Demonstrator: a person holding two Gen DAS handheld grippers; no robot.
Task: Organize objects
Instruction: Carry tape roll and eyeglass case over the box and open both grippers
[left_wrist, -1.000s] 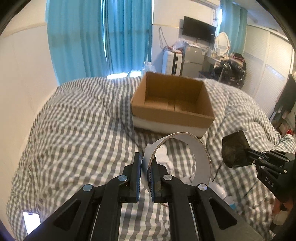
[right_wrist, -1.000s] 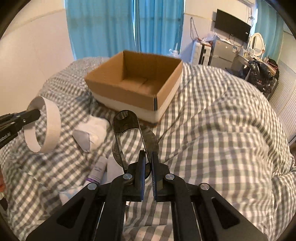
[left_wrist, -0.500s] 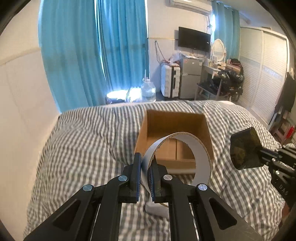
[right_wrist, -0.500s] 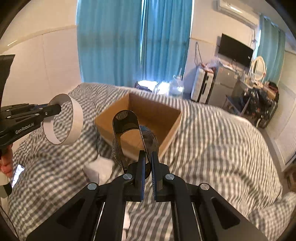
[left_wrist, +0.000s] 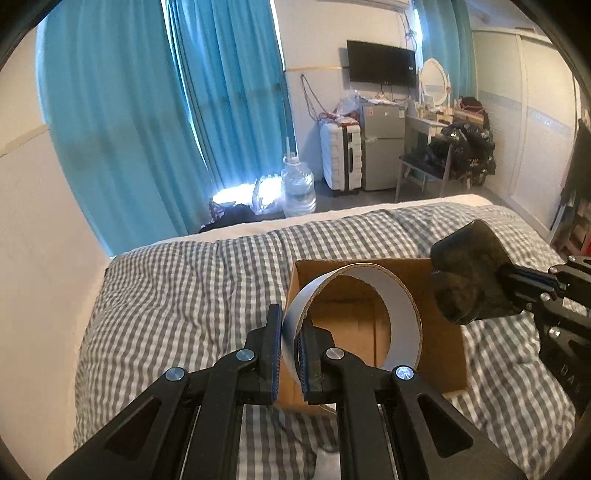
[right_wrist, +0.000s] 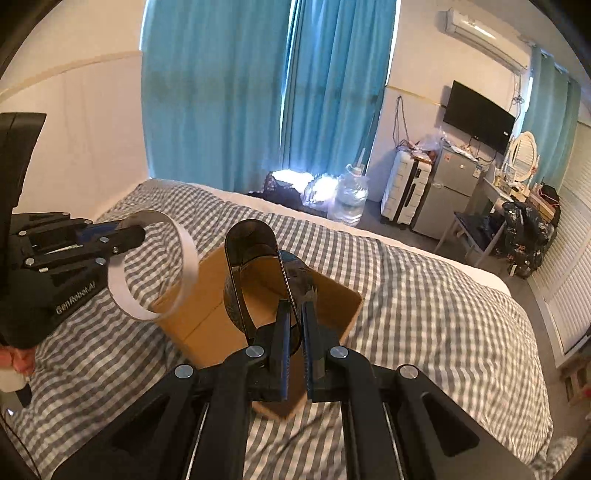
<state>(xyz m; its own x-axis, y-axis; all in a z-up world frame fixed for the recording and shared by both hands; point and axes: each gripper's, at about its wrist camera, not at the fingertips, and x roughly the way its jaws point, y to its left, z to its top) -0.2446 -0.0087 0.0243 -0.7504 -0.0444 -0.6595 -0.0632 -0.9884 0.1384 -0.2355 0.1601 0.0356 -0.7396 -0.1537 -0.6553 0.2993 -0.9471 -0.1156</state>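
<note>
My left gripper is shut on the rim of a white cardboard tape ring and holds it over the open brown cardboard box on the bed. The ring also shows in the right wrist view, held by the left gripper. My right gripper is shut on a dark translucent plastic container held above the box. The container also shows in the left wrist view, at the box's right edge.
The bed has a grey checked duvet. Beyond its far edge are blue curtains, a water jug, a white suitcase, a small fridge and a wall TV. A white wall runs along the left.
Both grippers have lifted and moved forward with their objects. The ring and the dark container now hang over the box; the items lying on the duvet have dropped out of view.
</note>
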